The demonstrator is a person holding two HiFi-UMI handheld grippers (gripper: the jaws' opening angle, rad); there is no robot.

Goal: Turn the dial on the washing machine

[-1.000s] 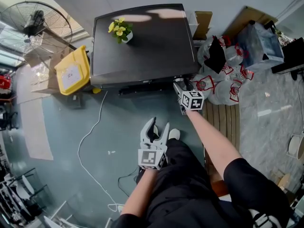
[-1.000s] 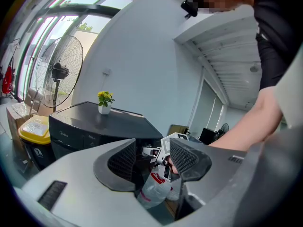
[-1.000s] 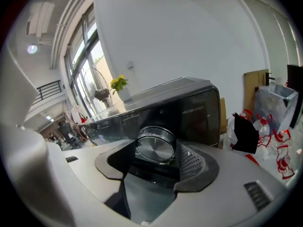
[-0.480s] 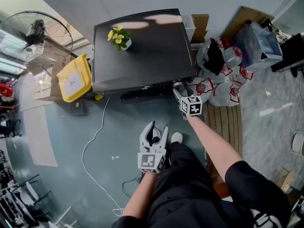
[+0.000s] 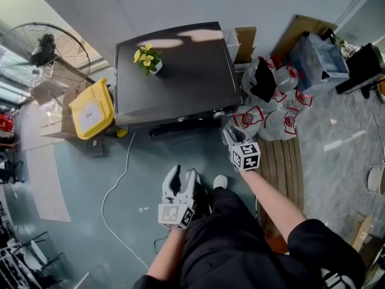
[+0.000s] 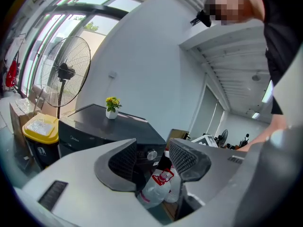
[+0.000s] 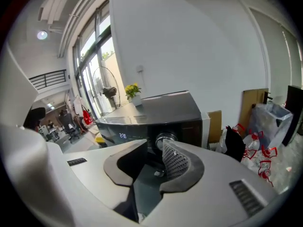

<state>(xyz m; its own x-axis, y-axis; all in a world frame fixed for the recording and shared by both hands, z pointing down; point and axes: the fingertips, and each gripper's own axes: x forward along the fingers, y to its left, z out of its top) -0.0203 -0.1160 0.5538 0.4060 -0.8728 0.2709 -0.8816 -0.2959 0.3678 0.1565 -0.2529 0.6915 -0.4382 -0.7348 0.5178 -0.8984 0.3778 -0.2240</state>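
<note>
The washing machine point(image 5: 174, 65) is a squat, dark box with a smooth, glossy top that mirrors the ceiling light. Its dial point(image 5: 219, 114) is a round knob with a bright metal rim, set at the right end of the front panel, just under the front right corner of the top. The right hand-held gripper point(image 5: 231, 134) hangs near that corner, clear of the machine, and in its own view the dial point(image 7: 164, 139) shows beyond the jaws, untouched. Its jaws have just been closing, yet they stand partly apart with nothing between them. Its grey, curved fingers point(image 7: 182, 162) are lined with dotted, rubbery pads. The left hand-held gripper point(image 5: 183, 174) is held low over the floor point(image 5: 78, 179), well apart from the machine, its jaws released and empty. Past them its view catches the dial point(image 6: 151, 154) and clear plastic bottles point(image 6: 154, 189) with red labels. Near the back left corner of the machine's top stands a small white pot point(image 5: 150, 67) of yellow flowers. On the matt grey-blue floor just beside the machine's left side sits a bin point(image 5: 91, 100) with a flat yellow lid, and beyond it a round, wire-caged fan point(image 5: 45, 44). A thin white cable point(image 5: 114, 179) snakes over the floor from the machine's front left corner.
</note>
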